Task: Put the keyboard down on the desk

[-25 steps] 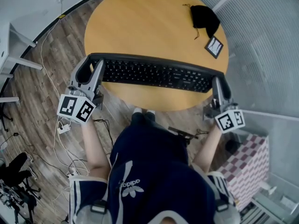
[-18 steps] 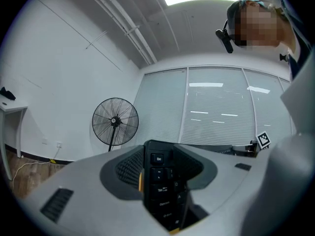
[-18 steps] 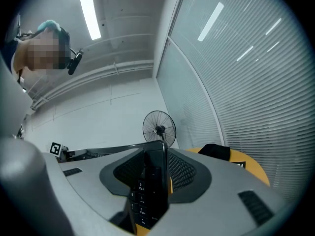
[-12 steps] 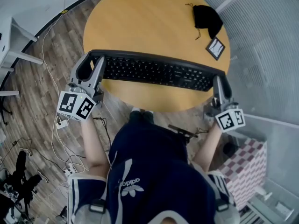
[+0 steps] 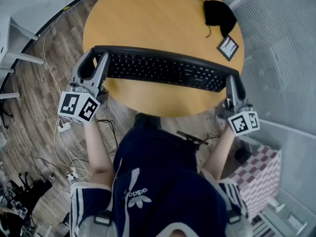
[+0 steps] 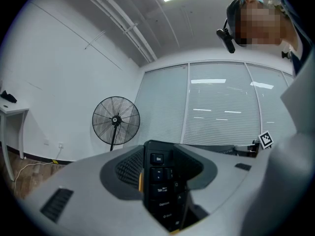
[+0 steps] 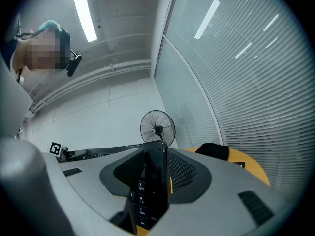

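A long black keyboard (image 5: 163,69) stretches across the near half of the round wooden table (image 5: 148,14). My left gripper (image 5: 95,58) is shut on its left end, and my right gripper (image 5: 232,82) is shut on its right end. In the left gripper view the keyboard (image 6: 160,191) runs edge-on between the grey jaws of the left gripper (image 6: 160,181), Esc key uppermost. In the right gripper view the keyboard's (image 7: 147,191) number keys sit clamped in the right gripper (image 7: 150,181). Whether it touches the tabletop I cannot tell.
A black pouch (image 5: 219,11) and a small square card (image 5: 228,47) lie at the table's far right. Cables (image 5: 64,127) trail on the wood floor at left. A checkered box (image 5: 256,177) stands at lower right. A pedestal fan (image 6: 116,120) stands by the wall.
The keyboard and both grippers have crept a little farther away over the table. Both grips are unchanged.
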